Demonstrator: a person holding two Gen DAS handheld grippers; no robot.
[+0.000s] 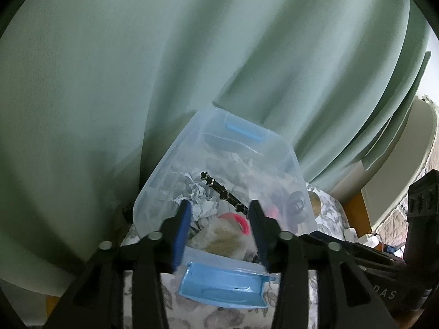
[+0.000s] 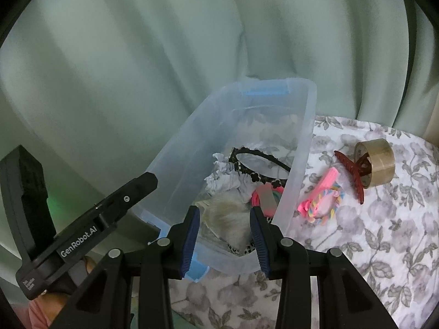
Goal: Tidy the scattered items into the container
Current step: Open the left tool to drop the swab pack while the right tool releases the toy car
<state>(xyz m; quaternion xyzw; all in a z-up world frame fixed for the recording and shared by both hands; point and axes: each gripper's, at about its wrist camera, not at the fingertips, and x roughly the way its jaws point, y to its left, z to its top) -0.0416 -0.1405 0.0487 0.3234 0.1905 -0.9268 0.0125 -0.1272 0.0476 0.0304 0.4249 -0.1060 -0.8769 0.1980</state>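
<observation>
A clear plastic bin (image 1: 153, 189) with blue handles stands on the floral cloth; it also shows in the right wrist view (image 2: 301, 148). Inside lie a black flower headband (image 1: 219, 189) (image 2: 255, 174), crumpled white paper (image 1: 201, 200) (image 2: 219, 182), a fluffy beige item (image 1: 227, 240) (image 2: 227, 211) and pink pieces. My left gripper (image 1: 219, 211) is open and empty over the bin's near end. My right gripper (image 2: 224, 216) is open and empty over the bin's near corner. On the cloth right of the bin lie a pink comb (image 2: 326, 182), a pastel toy (image 2: 325, 205), a dark red claw clip (image 2: 352, 171) and a tape roll (image 2: 380, 159).
A green curtain (image 2: 137, 54) hangs close behind the bin. The floral cloth (image 2: 384, 233) covers the table to the right. The left gripper's body (image 2: 82, 224) shows at the left of the right wrist view. A bed or mattress edge (image 1: 422, 148) stands at the far right.
</observation>
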